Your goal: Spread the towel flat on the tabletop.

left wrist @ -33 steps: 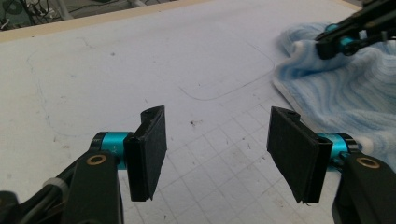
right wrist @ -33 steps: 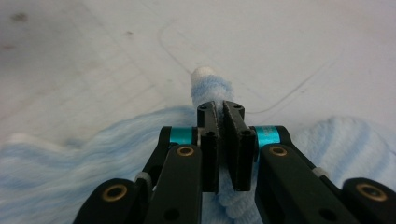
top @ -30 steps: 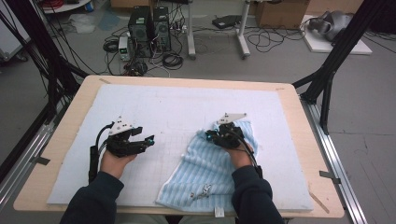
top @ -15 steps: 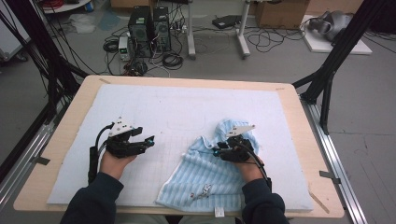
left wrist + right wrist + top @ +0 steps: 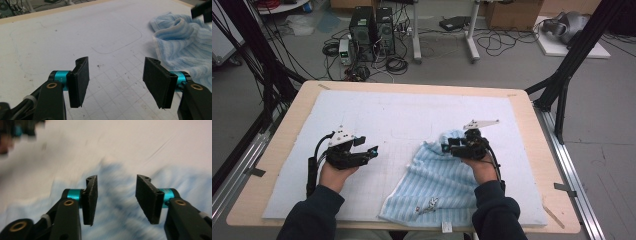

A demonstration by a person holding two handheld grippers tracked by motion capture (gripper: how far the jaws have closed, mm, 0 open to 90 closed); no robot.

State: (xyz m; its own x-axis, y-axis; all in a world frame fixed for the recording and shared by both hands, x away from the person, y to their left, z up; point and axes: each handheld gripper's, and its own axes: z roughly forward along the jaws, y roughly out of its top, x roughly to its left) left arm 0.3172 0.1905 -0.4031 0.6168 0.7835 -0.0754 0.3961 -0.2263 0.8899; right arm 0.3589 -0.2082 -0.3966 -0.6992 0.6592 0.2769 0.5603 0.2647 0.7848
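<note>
Near the mat's front edge: blue towel [image 5: 439, 182], bunched at its far end.
Right gripper [image 5: 455, 147]: above towel, jaws apart, empty.
Left gripper [image 5: 368, 150]: jaws wide, empty.

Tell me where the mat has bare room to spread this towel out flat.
The white mat is bare across its far half, from the bunched top of the blue striped towel back to the far table edge, and in the strip between the left gripper and the towel. It is crowded at the near right, where the towel lies under the right gripper.
</note>
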